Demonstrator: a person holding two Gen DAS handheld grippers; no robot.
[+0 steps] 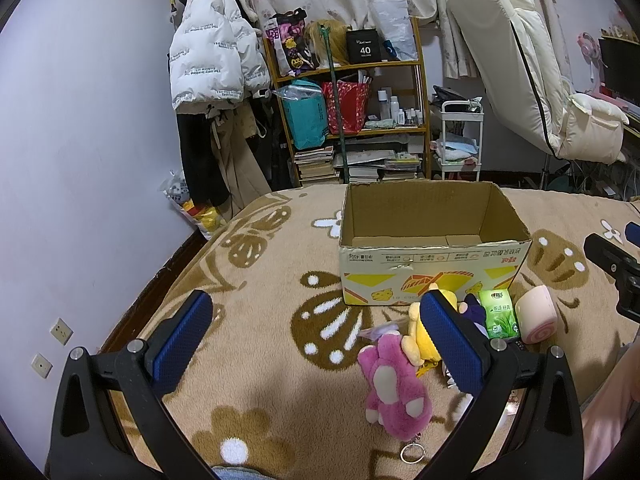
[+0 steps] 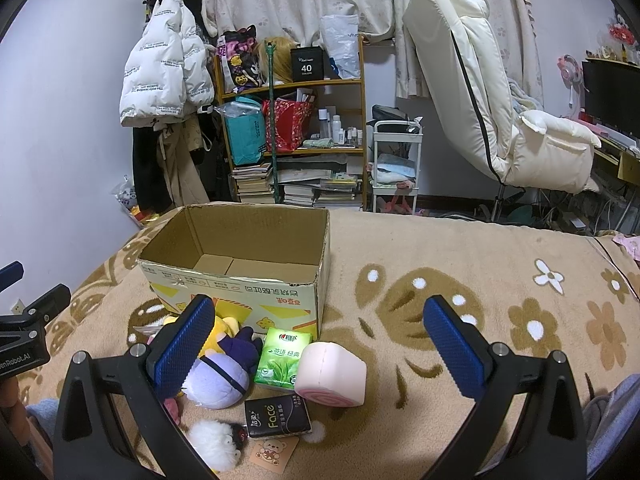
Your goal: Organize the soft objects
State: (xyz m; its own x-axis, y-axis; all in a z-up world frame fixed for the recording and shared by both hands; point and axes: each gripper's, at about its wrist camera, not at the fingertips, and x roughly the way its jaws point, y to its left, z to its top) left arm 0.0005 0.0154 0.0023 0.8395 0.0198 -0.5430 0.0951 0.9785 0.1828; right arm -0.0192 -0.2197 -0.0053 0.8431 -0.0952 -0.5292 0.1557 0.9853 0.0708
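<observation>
An open, empty cardboard box (image 1: 436, 276) (image 2: 240, 300) stands on a tan flowered blanket (image 1: 260, 360). In front of it lie soft things: a pink plush (image 1: 394, 388), a yellow plush (image 1: 420, 336) (image 2: 218, 332), a purple plush (image 2: 218, 376), a green tissue pack (image 1: 500, 314) (image 2: 282, 358), a pink roll-cake squishy (image 1: 536, 314) (image 2: 332, 374), a black tissue pack (image 2: 278, 418) and a white furry toy (image 2: 214, 444). My left gripper (image 1: 316, 320) is open and empty, left of the pile. My right gripper (image 2: 320, 328) is open and empty, above the green pack and squishy.
A wooden shelf (image 1: 352, 120) with bags and books, a white cart (image 1: 460, 140) and a cream recliner (image 2: 500, 100) stand behind the bed. A white jacket (image 1: 212, 60) hangs at the left wall. A keyring (image 1: 412, 454) and a small card (image 2: 274, 452) lie near the toys.
</observation>
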